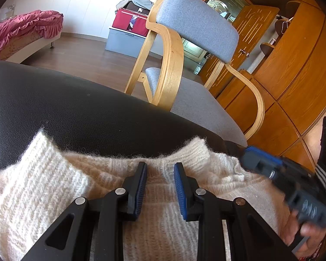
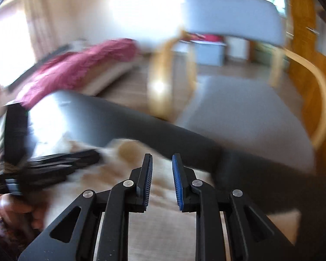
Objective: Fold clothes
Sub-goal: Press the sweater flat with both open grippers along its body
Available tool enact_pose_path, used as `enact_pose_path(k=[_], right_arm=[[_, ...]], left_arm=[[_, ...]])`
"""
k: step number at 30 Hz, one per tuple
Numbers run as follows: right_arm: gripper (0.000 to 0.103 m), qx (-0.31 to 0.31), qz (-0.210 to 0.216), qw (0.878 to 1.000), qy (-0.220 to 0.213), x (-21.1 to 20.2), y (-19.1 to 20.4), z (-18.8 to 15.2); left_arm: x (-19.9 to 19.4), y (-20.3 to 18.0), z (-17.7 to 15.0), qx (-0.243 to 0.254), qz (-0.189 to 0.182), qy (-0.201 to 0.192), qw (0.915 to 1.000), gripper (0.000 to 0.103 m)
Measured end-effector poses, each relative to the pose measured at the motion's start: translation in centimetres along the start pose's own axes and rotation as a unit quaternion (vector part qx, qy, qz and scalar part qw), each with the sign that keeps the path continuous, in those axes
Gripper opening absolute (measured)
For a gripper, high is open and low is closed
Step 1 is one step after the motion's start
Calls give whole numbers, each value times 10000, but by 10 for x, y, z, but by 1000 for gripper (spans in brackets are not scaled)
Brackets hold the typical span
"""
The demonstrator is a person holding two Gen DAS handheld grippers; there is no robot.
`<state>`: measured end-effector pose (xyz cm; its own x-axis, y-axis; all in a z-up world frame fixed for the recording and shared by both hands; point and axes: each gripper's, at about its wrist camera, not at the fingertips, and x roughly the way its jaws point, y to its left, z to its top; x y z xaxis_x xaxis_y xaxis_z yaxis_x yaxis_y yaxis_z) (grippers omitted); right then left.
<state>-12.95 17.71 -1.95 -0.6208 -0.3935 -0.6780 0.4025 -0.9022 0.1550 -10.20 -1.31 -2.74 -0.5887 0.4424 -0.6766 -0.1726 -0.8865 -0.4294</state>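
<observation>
Knitwear fills the lower half of my left wrist view: a cream ribbed sweater (image 1: 54, 187) lies spread on a black leather-look surface (image 1: 54, 108), its fuzzy upper edge crisp against the dark. My left jaws (image 1: 160, 169) stand apart above the knit, with nothing pinched between the blue pads; whether their tips touch the wool I cannot tell. At the right edge of this view my right gripper (image 1: 278, 174) shows from the side, blurred, with my right hand (image 1: 304, 232) wrapped round its handle, over the sweater's right part.

My right wrist view is smeared throughout. Its own jaws (image 2: 162, 163) also stand apart, a narrow gap with only pale cloth (image 2: 163, 228) seen beyond them, and nothing clamped. This view alone shows my left gripper (image 2: 60, 163) from outside, a dark streak at the left over the sweater, and my left hand (image 2: 17, 208) below it.

Sharp detail comes only from the left side: a grey-cushioned bentwood chair (image 1: 195, 32) just beyond the black surface, a bed with a pink ruffled cover (image 1: 26, 28), a red box on a grey one (image 1: 128, 32), and wooden cabinets (image 1: 293, 65). The right view gives the chair (image 2: 239, 17) and bed (image 2: 80, 69) as soft shapes.
</observation>
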Motion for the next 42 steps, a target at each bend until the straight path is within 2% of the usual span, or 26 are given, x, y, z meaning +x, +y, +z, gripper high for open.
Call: enact_pose_path(k=[2,4,6,7,11,16,18,21,28,34,36,38,42], right_arm=[[21,-307,69,9994,143,14,20,-3],[21,-508,-72,9976,457,34,31,-9],[21,-435,-323,9957,753,50,30,-11],[21,-377,-395,9956,762,52,30,-9],[21,15,-469,9965,692,49,15,-6],[24,4,-7,9997,225,32,19,-6],[24,41,259,9993,266,33,21,-6],[25,131,125,9979,623,43,21,-10],[24,325,-50,9977,594,38,16,-10],[25,413,55,9973,597,38,9,-11],[25,470,118,9972,571,41,5,-10],[25,561,-3,9975,420,36,0,-9],[25,447,-303,9985,-8,-10,11,-15]], left_arm=[[0,0,0,-11,7,-10,10000,25],[0,0,0,-13,33,-21,10000,25],[1,0,0,-6,50,-22,10000,25],[1,0,0,-4,54,-25,10000,26],[1,-1,-1,17,84,-32,10000,25],[1,-2,-1,52,188,-52,9998,26],[1,-3,-1,68,226,-58,9997,25],[1,-3,-1,85,261,-61,9996,25],[2,-1,0,78,254,-53,9996,25],[1,-1,0,80,251,-47,9996,25],[1,0,0,62,227,-48,9997,25],[2,1,0,48,209,-46,9998,25],[3,1,0,57,222,-46,9997,25]])
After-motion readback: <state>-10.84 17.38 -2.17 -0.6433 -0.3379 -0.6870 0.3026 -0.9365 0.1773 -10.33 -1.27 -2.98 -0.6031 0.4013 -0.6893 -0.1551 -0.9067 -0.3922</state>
